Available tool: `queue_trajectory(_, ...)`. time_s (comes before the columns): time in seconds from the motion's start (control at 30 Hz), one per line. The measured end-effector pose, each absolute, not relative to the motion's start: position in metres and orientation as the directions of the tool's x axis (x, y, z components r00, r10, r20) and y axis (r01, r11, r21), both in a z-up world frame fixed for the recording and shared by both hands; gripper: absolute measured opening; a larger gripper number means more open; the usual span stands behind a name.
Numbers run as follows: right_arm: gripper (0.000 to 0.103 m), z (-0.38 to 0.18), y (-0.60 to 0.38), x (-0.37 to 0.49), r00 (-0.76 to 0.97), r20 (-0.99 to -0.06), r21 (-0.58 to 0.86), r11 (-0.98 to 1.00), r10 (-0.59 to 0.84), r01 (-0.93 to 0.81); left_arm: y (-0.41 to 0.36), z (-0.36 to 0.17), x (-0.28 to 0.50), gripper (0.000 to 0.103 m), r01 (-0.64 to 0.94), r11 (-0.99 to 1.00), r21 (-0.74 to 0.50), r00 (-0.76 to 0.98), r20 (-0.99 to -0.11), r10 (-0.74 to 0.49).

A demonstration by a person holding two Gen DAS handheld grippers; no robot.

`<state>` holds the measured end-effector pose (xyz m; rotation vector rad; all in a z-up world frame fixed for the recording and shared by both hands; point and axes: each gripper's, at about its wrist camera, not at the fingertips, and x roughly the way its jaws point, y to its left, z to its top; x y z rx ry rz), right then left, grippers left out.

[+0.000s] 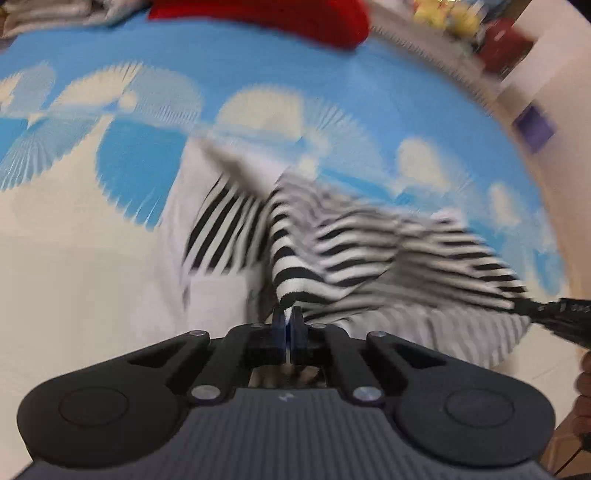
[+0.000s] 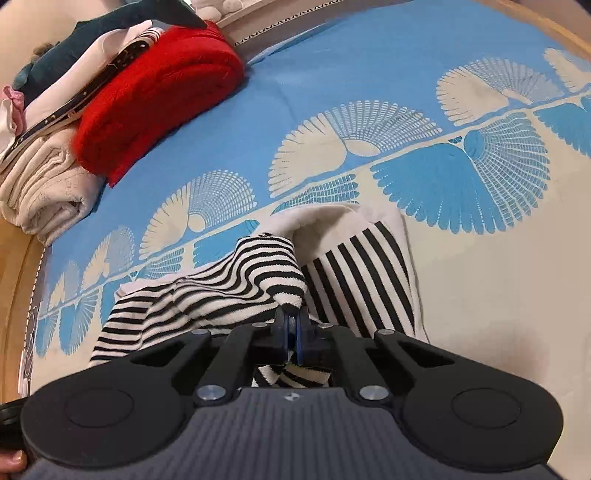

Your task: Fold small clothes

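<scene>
A small black-and-white striped garment (image 1: pixel 369 251) lies partly lifted over a blue and cream patterned cloth (image 1: pixel 258 66). My left gripper (image 1: pixel 287 314) is shut on an edge of the striped garment. My right gripper (image 2: pixel 291 317) is shut on another edge of the striped garment (image 2: pixel 229 284), and it also shows at the right edge of the left wrist view (image 1: pixel 554 314). The garment stretches between the two grippers, with a striped flap (image 2: pixel 365 273) lying flat beyond. The left wrist view is blurred.
A folded red garment (image 2: pixel 159 92) lies at the far side, next to a stack of folded white and dark clothes (image 2: pixel 48 122). The red garment also shows in the left wrist view (image 1: pixel 277 18). A wooden edge (image 2: pixel 14 280) borders the cloth on the left.
</scene>
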<state>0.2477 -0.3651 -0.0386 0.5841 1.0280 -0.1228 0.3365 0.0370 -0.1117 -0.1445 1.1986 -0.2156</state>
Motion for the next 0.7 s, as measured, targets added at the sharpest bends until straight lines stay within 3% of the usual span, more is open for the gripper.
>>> queue_trajectory(0.03, 0.003, -0.050, -0.368, 0.249, 0.486, -0.858, 0.382, 0.836, 0.164, 0.392, 0.036, -0.120, 0.339, 0.005, 0.077, 0.978, -0.193, 0.319, -0.925, -0.208)
queue_trajectory(0.1, 0.007, -0.074, -0.370, 0.253, 0.399, -0.901, 0.346, 0.835, 0.169, 0.428, 0.036, -0.131, 0.341, 0.021, 0.055, 0.989, -0.137, 0.290, -0.946, -0.147)
queue_trajectory(0.13, 0.013, -0.082, -0.371, 0.254, 0.371, -0.915, 0.324, 0.833, 0.156, 0.448, 0.037, -0.128, 0.342, 0.028, 0.048, 0.991, -0.128, 0.312, -0.940, -0.137)
queue_trajectory(0.17, 0.026, -0.084, -0.372, 0.252, 0.375, -0.919, 0.307, 0.824, 0.125, 0.477, 0.039, -0.121, 0.341, 0.029, 0.041, 0.991, -0.126, 0.360, -0.924, -0.132)
queue_trajectory(0.23, 0.037, -0.067, -0.370, 0.248, 0.466, -0.884, 0.283, 0.831, 0.033, 0.479, 0.038, -0.100, 0.338, 0.029, 0.054, 0.989, -0.141, 0.469, -0.870, -0.150)
queue_trajectory(0.3, 0.037, -0.044, -0.357, 0.248, 0.581, -0.814, 0.257, 0.885, -0.017, 0.388, 0.034, -0.089, 0.335, 0.029, 0.110, 0.975, -0.195, 0.513, -0.829, -0.223)
queue_trajectory(0.4, 0.038, -0.031, -0.345, 0.248, 0.658, -0.749, 0.324, 0.908, 0.075, 0.266, 0.024, -0.089, 0.330, 0.029, 0.173, 0.963, -0.206, 0.508, -0.819, -0.266)
queue_trajectory(0.53, 0.038, -0.056, -0.339, 0.255, 0.561, -0.812, 0.355, 0.898, 0.159, 0.258, 0.017, -0.122, 0.332, 0.028, 0.182, 0.976, -0.119, 0.421, -0.888, -0.187)
queue_trajectory(0.63, 0.038, -0.088, -0.341, 0.260, 0.432, -0.893, 0.282, 0.909, 0.131, 0.308, 0.023, -0.148, 0.336, 0.027, 0.125, 0.992, -0.016, 0.326, -0.944, -0.056)
queue_trajectory(0.7, 0.038, -0.099, -0.348, 0.256, 0.390, -0.913, 0.272, 0.889, 0.118, 0.368, 0.030, -0.145, 0.337, 0.027, 0.096, 0.995, -0.032, 0.340, -0.938, -0.063)
